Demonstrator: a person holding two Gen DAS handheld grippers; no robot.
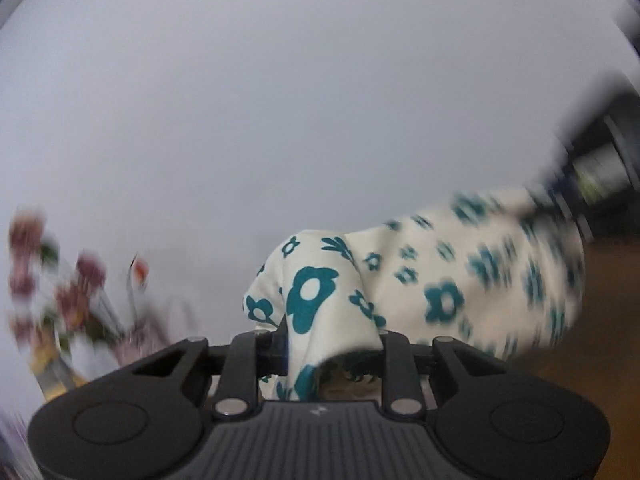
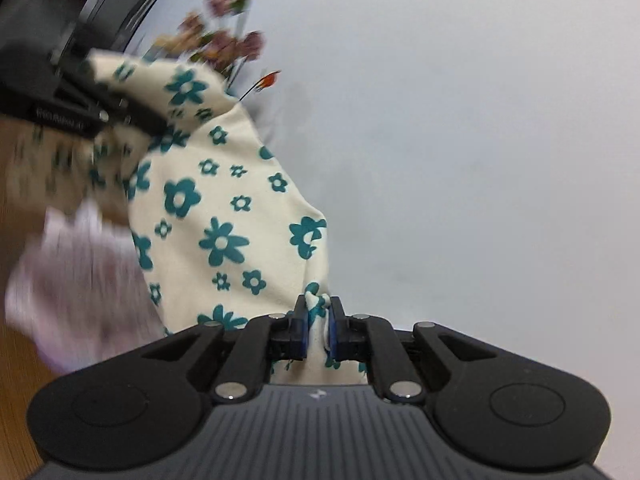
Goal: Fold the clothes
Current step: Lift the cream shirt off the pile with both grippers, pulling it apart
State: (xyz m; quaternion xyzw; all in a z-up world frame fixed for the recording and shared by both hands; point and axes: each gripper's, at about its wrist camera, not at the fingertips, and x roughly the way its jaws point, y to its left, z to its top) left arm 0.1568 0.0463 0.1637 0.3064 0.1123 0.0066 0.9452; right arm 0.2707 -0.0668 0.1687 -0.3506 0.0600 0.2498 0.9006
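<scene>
The cream cloth with teal flower print (image 2: 224, 216) hangs stretched between the two tools: one edge sits between the pads of the right hand-held gripper (image 2: 319, 326), the other drapes over the left hand-held gripper (image 1: 332, 344). Left of the cloth in the right view lies a pale pink striped garment (image 2: 76, 276) on the brown wooden worktop (image 2: 24, 420). Blurred pink flowers (image 2: 236, 20) stand behind.

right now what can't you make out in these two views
- Left wrist view: the floral garment drapes over the left gripper, hiding how its jaws sit on the cloth.
- Left wrist view: the flowers at the left edge are smeared by motion blur.
- Right wrist view: the pink cloth is too blurred to identify.
- Right wrist view: the right gripper pinches the garment; the garment's lower part is hidden behind the gripper body.
</scene>
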